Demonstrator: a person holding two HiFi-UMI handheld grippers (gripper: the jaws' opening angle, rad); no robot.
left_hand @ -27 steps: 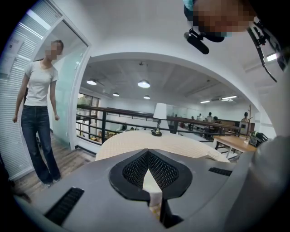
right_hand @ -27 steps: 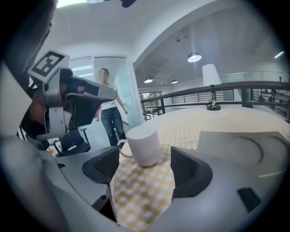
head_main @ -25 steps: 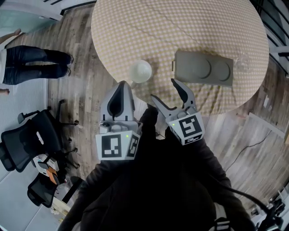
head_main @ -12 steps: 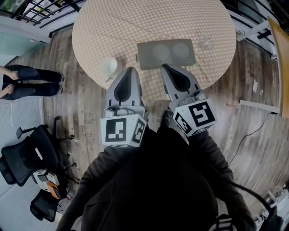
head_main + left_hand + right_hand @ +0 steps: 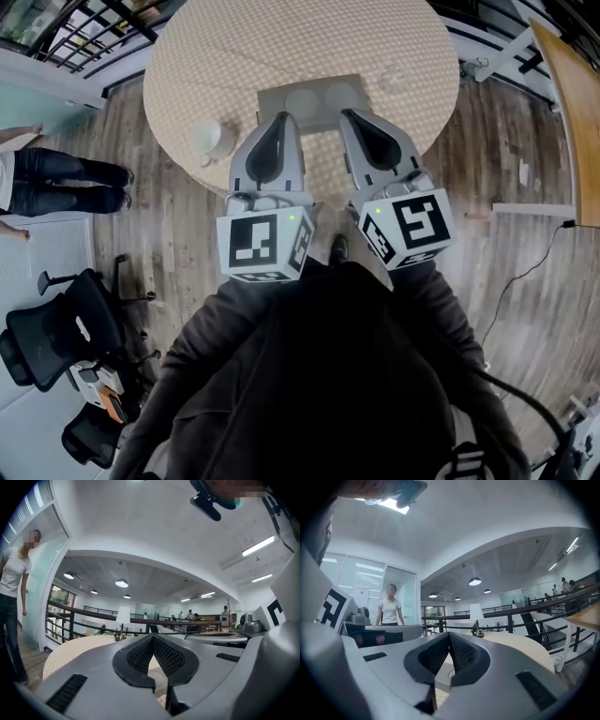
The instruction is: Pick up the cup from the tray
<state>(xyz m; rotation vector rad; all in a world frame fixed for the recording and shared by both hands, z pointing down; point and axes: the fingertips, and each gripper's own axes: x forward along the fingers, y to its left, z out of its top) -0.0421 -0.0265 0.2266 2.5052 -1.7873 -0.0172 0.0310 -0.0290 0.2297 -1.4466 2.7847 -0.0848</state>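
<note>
A white cup (image 5: 211, 139) stands on the round checked table (image 5: 234, 47), left of the grey tray (image 5: 270, 95), not on it. The tray has two round hollows with nothing in them. My left gripper (image 5: 282, 116) is shut and empty, its tip over the tray's near left edge. Beside it my right gripper (image 5: 348, 112) is shut on nothing, its tip at the tray's near right corner. In the left gripper view the meshed pads (image 5: 152, 637) meet over the tabletop. In the right gripper view the tray (image 5: 443, 677) shows just below the shut jaws.
A clear glass (image 5: 394, 75) sits on the table to the right of the tray. A person (image 5: 56, 178) stands on the wooden floor at the left. Office chairs (image 5: 56, 328) are at the lower left. A wooden board (image 5: 574, 103) lies at the right.
My right gripper's jaws went from wide open to shut, with nothing between them. Both grippers rose and moved forward, from short of the table's edge to the tray's near edge.
</note>
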